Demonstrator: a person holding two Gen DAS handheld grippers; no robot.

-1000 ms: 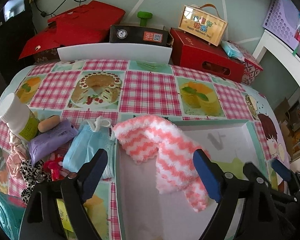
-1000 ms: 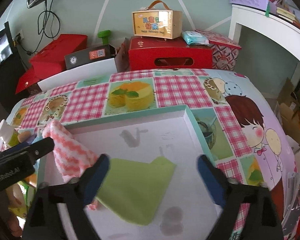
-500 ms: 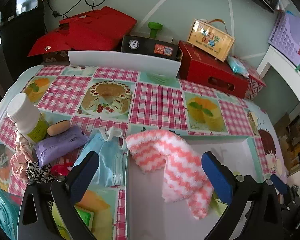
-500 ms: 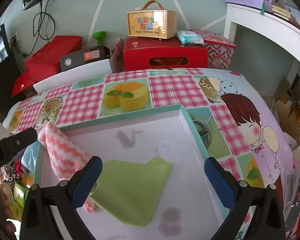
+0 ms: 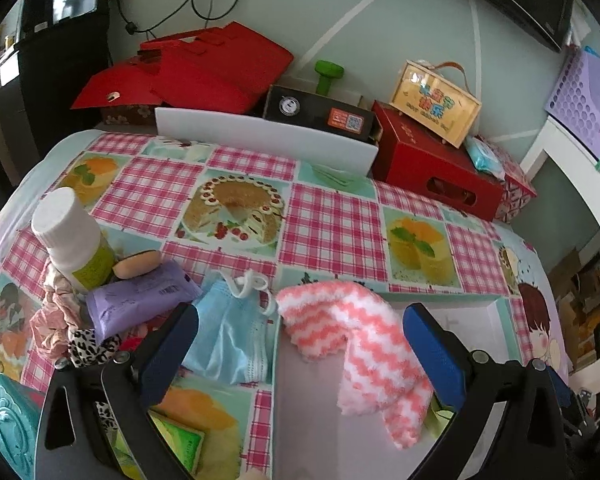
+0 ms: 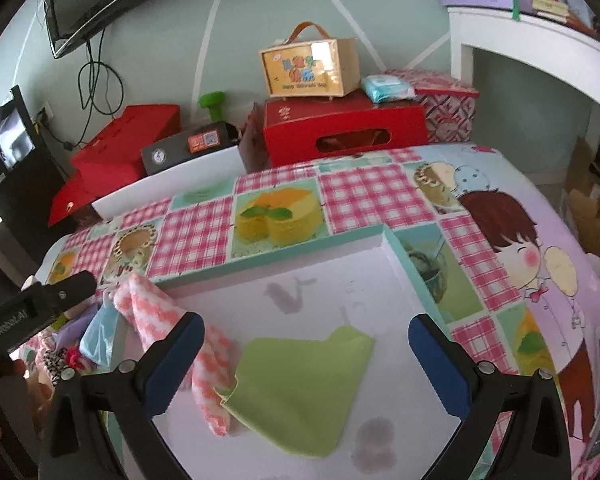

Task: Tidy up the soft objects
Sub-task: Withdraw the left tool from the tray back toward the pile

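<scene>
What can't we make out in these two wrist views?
- Green cloth in the white tray: left wrist view shows only a sliver, behind the pink-and-white striped fuzzy cloth.
- Soft pile beside the tray, around the leopard-print scrunchie: partly covered by the left gripper.
- Pile in right wrist view: squeezed to the frame edge, too small.

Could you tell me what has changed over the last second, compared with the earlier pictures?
Both grippers have drawn back and up from the tray, jaws open and empty: the left gripper away from the pink-and-white striped cloth, the right gripper from the green cloth. Nothing was grasped or released. Both cloths, the blue face mask and the purple pack lie as before.
</scene>
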